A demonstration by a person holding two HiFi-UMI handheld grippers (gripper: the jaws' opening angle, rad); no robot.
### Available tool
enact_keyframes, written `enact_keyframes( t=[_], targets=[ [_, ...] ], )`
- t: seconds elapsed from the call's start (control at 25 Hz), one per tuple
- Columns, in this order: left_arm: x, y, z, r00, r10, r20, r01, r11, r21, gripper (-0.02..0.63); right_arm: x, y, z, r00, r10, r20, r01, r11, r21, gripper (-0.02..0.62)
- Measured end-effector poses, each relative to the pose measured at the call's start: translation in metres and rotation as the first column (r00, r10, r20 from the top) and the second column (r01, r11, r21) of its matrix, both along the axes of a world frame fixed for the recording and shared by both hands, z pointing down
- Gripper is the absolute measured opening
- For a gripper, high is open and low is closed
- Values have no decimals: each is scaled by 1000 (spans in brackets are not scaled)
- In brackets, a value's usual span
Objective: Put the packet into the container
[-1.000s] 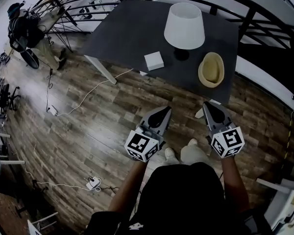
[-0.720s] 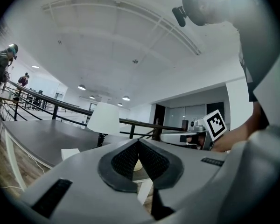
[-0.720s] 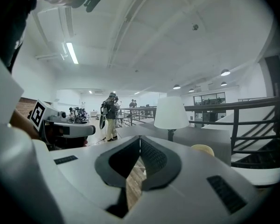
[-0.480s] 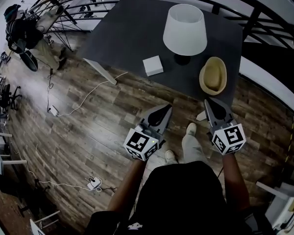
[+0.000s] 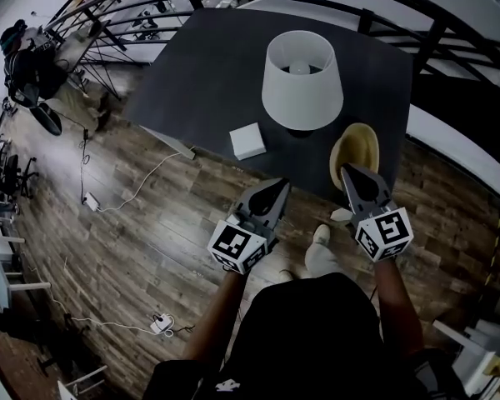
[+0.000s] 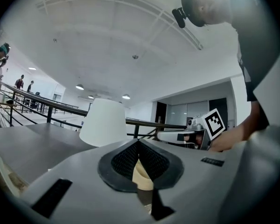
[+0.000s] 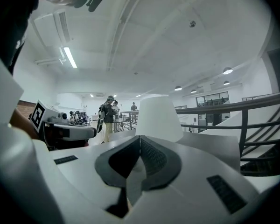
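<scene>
Jaws clenched empty on your left gripper (image 5: 277, 188) and right gripper (image 5: 350, 172), both at the table's (image 5: 208, 65) near edge. Packet (image 5: 247, 140) lies on the table left of the lamp (image 5: 302, 80), apart from the container (image 5: 358, 144).

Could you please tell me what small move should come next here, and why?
Probably move the left gripper forward to the white packet and open its jaws: both it and the right gripper are shut and empty, and the packet lies on the table untouched, outside the tan container.
</scene>
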State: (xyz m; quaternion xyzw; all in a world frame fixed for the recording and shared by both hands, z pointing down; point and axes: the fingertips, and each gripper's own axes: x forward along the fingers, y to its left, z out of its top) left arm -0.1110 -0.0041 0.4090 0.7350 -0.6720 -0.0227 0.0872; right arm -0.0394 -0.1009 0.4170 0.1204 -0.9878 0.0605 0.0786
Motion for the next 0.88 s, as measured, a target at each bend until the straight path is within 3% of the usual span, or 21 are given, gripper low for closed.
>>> enact_keyframes(
  t=[0.4,0.88],
  targets=[
    [-36,-69,1,998,-57,29,58,998,-26,8,-47,-60,5,996,-83,12,84,996,-33,5],
    [-54,-107,2,991,-130,26,131,991,-28,8,-70,-100,7,987,-156,24,157,987,-41,5]
  ],
)
